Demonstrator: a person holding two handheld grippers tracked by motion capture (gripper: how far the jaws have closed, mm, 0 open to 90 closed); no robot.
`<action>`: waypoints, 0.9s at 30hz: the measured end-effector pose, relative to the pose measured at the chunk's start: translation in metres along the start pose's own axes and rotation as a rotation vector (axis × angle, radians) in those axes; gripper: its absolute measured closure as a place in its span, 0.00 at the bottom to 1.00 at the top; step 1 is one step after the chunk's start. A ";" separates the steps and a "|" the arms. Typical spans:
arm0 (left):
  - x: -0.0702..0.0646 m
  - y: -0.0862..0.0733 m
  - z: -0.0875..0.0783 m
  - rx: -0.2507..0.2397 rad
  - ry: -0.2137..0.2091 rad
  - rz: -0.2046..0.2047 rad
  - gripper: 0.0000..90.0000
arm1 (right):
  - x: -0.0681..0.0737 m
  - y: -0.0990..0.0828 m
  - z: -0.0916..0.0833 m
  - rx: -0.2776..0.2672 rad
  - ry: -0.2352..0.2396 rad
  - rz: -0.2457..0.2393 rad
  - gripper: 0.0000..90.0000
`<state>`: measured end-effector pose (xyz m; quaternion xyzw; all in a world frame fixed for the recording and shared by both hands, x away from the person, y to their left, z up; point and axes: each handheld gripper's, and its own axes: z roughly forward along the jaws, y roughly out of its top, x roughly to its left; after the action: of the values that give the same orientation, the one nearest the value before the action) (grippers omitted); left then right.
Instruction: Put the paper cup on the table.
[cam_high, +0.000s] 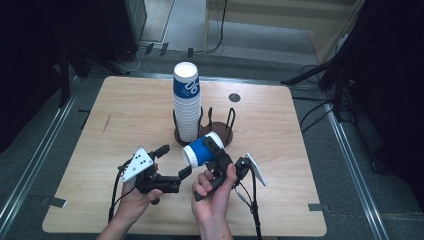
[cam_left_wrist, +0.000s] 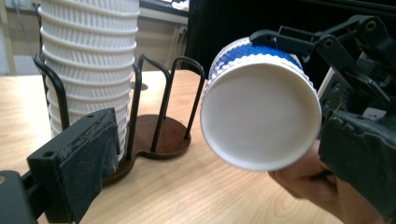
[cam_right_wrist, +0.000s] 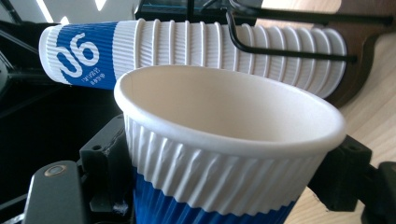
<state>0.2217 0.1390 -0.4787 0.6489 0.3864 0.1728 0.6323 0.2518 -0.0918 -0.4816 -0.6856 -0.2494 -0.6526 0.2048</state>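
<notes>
Blue-and-white ribbed paper cup (cam_high: 201, 150) lies sideways above the table's near middle, pinched by the right gripper (cam_high: 216, 148), its long axis and white base aimed left at the nearby left gripper (cam_high: 173, 161), jaws spread.

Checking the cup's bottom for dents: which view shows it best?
The left gripper view: the held cup's flat base faces it squarely. The right gripper view shows its open mouth; the high view shows it small, side-on.

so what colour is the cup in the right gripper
Blue ribbed body with a white band near the rim, the cup shows best in the high view.
</notes>
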 end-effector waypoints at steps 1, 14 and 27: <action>0.000 -0.001 -0.001 0.003 0.000 -0.011 0.00 | 0.000 0.001 0.000 0.001 -0.006 -0.016 0.22; 0.025 -0.011 -0.022 0.033 0.083 -0.041 0.00 | 0.011 0.018 -0.003 -0.054 -0.057 -0.224 0.22; 0.047 -0.024 -0.033 0.069 0.168 -0.056 0.00 | 0.020 0.025 -0.005 -0.110 -0.103 -0.448 0.22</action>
<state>0.2217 0.1932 -0.5097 0.6425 0.4619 0.1955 0.5793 0.2636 -0.1128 -0.4603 -0.6553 -0.3698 -0.6586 0.0042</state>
